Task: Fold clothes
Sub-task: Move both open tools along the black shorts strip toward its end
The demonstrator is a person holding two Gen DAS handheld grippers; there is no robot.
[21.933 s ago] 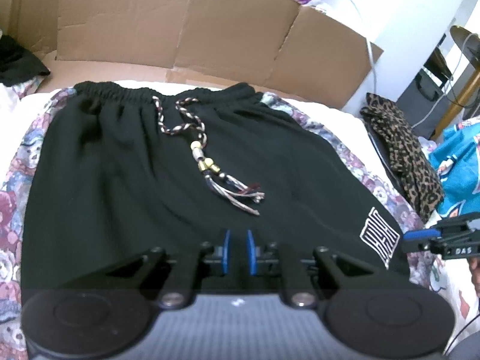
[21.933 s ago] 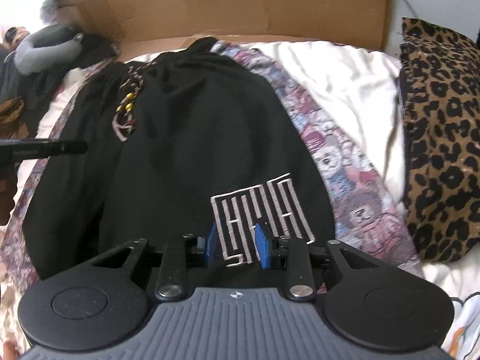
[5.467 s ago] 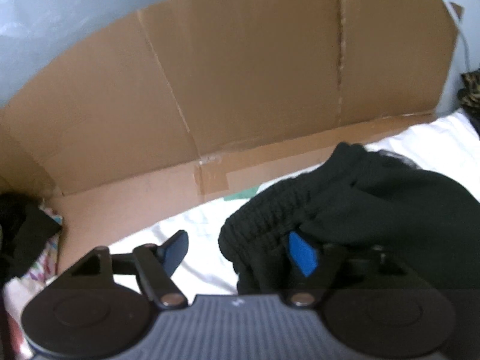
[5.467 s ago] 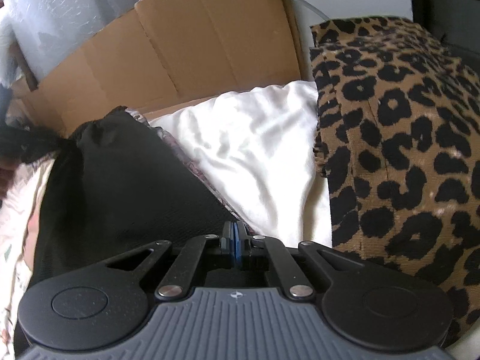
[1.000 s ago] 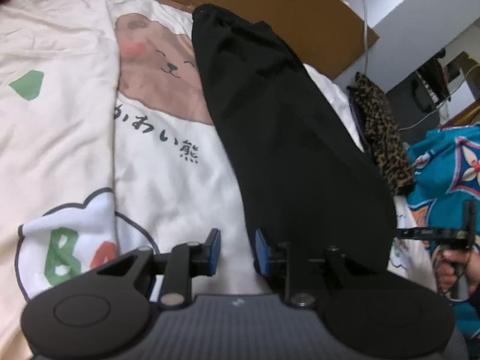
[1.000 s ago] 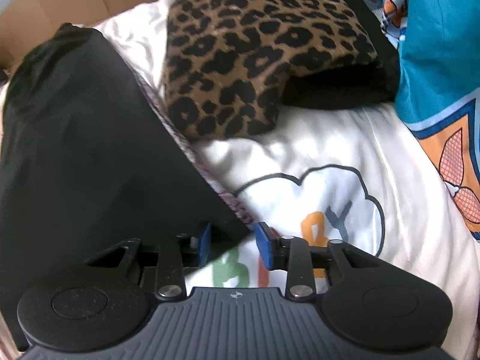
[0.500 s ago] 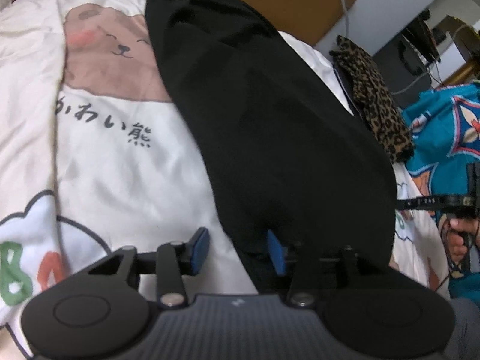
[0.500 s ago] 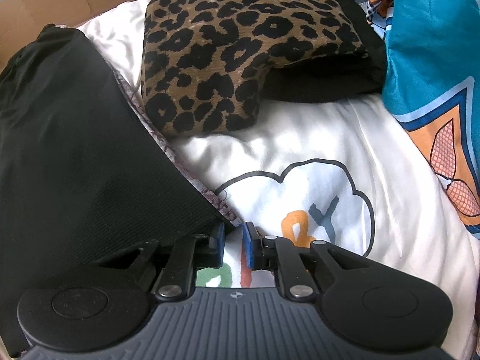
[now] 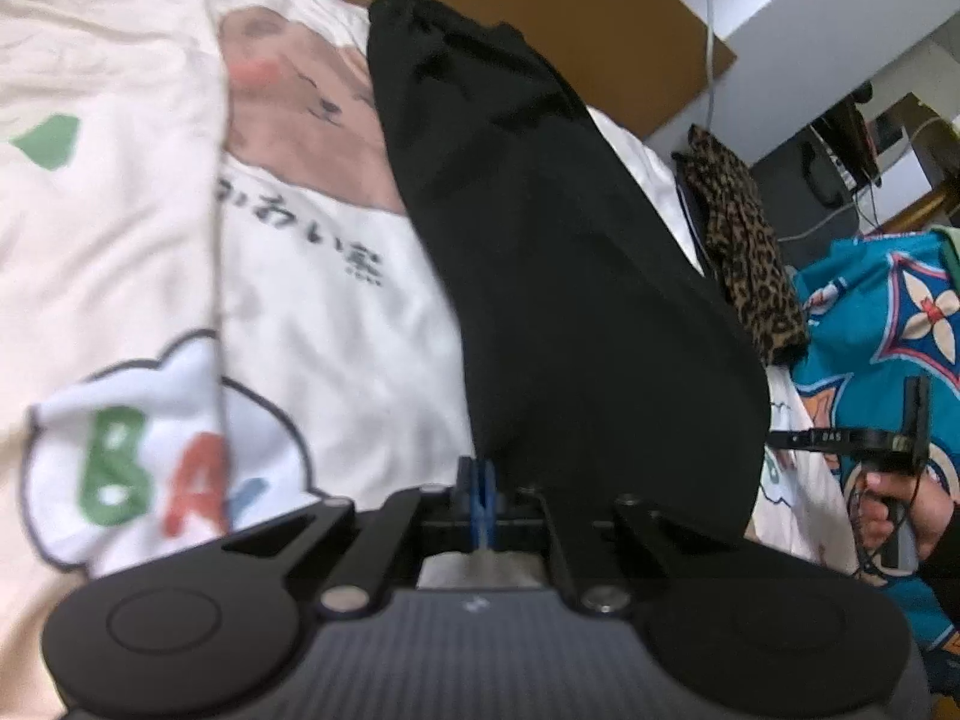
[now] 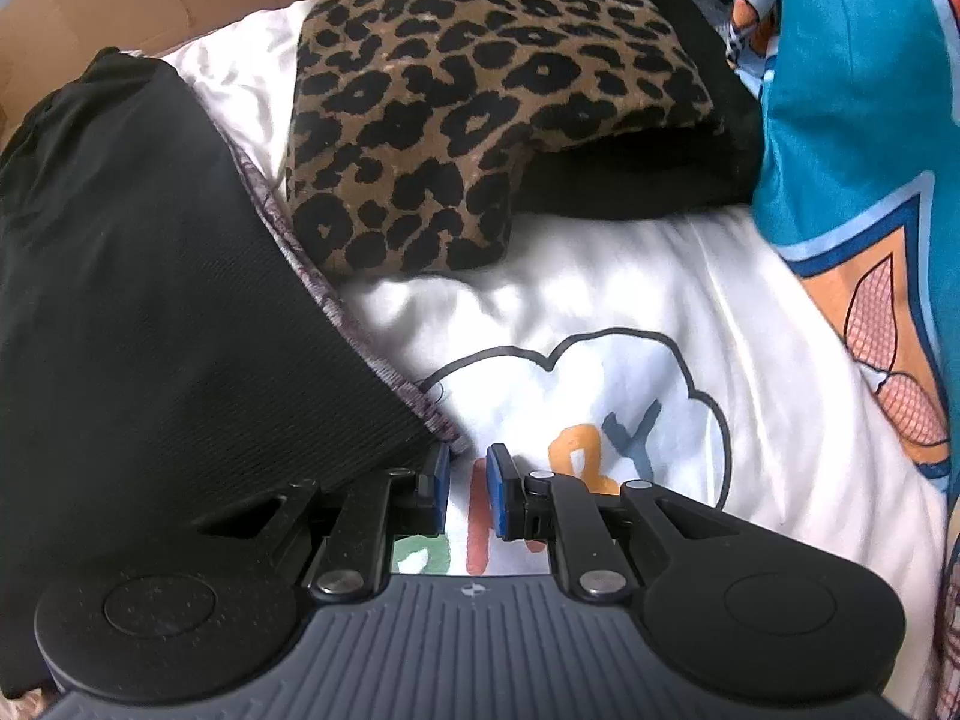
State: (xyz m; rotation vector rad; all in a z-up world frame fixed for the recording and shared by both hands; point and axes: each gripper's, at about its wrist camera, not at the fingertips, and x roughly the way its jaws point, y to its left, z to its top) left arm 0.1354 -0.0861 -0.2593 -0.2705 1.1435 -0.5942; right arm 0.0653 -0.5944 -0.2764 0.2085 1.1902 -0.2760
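Note:
The black shorts [image 9: 570, 276] lie folded lengthwise into a long strip on the white printed bed sheet [image 9: 336, 312], waistband at the far end. My left gripper [image 9: 477, 489] is shut at the near left corner of the hem; the black cloth runs up to the blue pads. In the right wrist view the shorts [image 10: 150, 276] fill the left side, with a patterned cloth edge [image 10: 336, 312] under them. My right gripper [image 10: 468, 489] is a little open at the near right hem corner, with only sheet between its pads. It also shows in the left wrist view [image 9: 840, 438].
A folded leopard-print garment [image 10: 474, 102] lies on a black one beside the shorts on the right. Teal patterned fabric [image 10: 858, 120] rises at the far right. A cardboard wall [image 9: 540, 6] stands behind the bed. The sheet [image 10: 600, 324] has cartoon prints.
My left gripper has closed at the hem corner of the shorts. My right gripper, nearly shut half a second ago, has opened a little by the right hem corner.

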